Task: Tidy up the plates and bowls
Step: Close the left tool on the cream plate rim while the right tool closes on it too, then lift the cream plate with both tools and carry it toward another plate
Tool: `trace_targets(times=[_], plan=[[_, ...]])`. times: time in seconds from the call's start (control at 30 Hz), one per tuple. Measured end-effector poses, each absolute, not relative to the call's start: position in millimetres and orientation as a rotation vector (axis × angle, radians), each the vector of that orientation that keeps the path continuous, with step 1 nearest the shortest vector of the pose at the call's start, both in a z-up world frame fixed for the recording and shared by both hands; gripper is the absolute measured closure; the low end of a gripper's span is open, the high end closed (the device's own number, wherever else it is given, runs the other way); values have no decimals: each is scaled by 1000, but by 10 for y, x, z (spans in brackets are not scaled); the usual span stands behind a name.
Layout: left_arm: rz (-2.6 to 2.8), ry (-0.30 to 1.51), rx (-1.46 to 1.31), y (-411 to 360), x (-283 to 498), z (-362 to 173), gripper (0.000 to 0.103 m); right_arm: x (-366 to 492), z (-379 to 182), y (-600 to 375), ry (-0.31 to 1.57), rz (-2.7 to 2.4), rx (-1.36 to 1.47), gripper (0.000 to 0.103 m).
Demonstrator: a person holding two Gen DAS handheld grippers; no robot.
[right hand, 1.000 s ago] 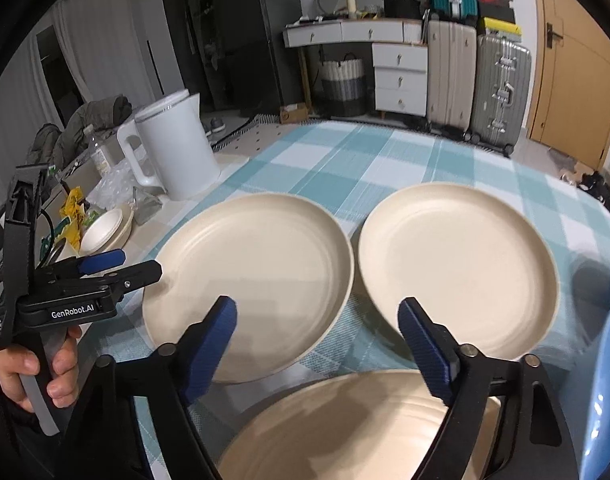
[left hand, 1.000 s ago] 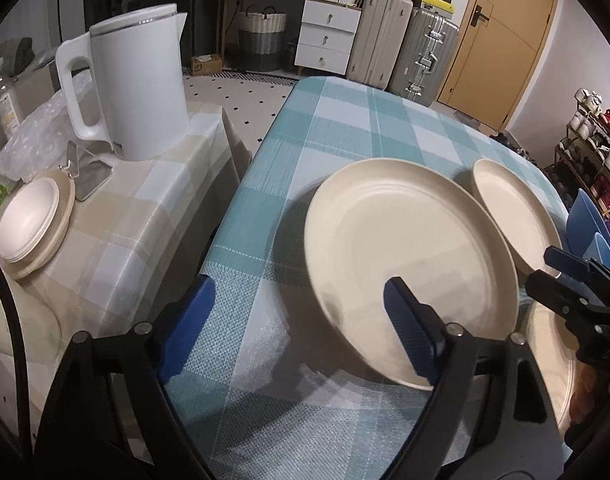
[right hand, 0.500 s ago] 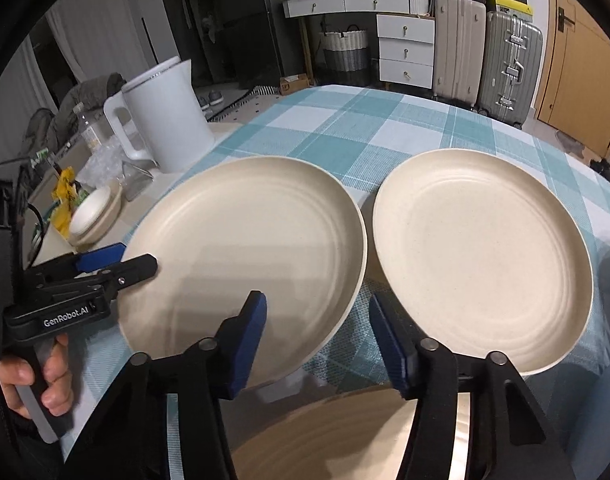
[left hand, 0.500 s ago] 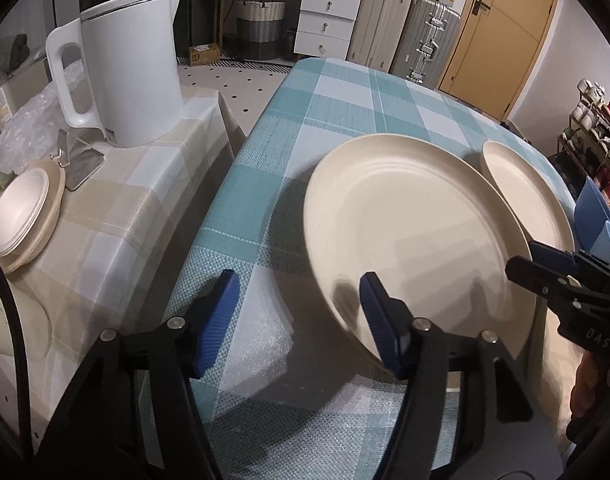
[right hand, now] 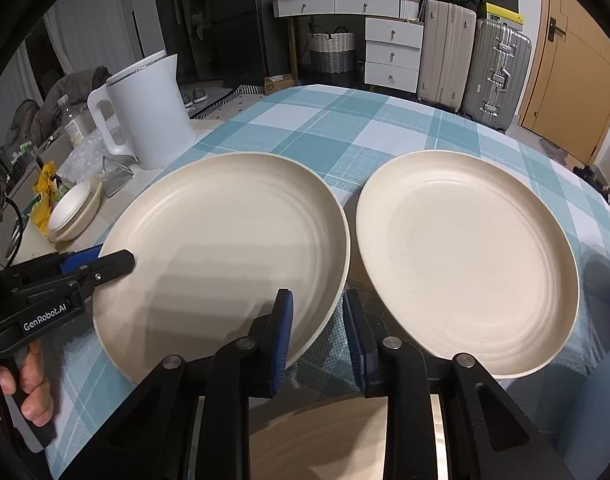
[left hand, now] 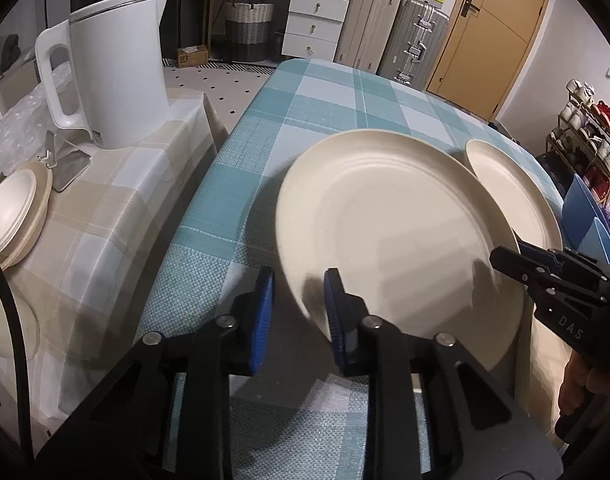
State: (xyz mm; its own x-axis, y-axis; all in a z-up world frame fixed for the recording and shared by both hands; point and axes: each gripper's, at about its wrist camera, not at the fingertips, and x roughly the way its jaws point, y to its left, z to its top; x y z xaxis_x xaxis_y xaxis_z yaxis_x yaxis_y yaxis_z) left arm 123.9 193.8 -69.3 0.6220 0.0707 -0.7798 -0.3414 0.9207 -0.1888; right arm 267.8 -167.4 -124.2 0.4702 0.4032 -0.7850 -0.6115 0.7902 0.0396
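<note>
A large cream plate point(left hand: 389, 216) point(right hand: 225, 248) lies on the teal checked tablecloth point(left hand: 329, 96). My left gripper point(left hand: 299, 276) has the plate's left rim between its blue pads, jaws closing onto it. It shows in the right wrist view as the left gripper point(right hand: 113, 259), biting the same rim. My right gripper point(right hand: 316, 297) is closing on the opposite rim, which sits between its pads. In the left wrist view the right gripper point(left hand: 505, 257) pinches that edge. A second cream plate point(right hand: 465, 260) point(left hand: 513, 196) lies just to the right, and a third plate point(right hand: 325, 440) below my right gripper.
A white kettle point(left hand: 113, 68) point(right hand: 149, 116) and stacked cream bowls point(left hand: 13, 212) point(right hand: 71, 212) stand on a beige checked side table point(left hand: 117, 208) to the left. Blue dishes point(left hand: 589, 216) sit past the table's right edge. Suitcases and drawers line the back wall.
Both grippers' jaws went from wide to narrow, coming together on opposite rims of the left plate. The right gripper sank slightly toward the plates.
</note>
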Motion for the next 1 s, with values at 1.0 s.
trace_targets(times=[1.0], plan=[[236,785,-300,1781,999,-200,85,2405,-878,-1768,787,618,-275,81]])
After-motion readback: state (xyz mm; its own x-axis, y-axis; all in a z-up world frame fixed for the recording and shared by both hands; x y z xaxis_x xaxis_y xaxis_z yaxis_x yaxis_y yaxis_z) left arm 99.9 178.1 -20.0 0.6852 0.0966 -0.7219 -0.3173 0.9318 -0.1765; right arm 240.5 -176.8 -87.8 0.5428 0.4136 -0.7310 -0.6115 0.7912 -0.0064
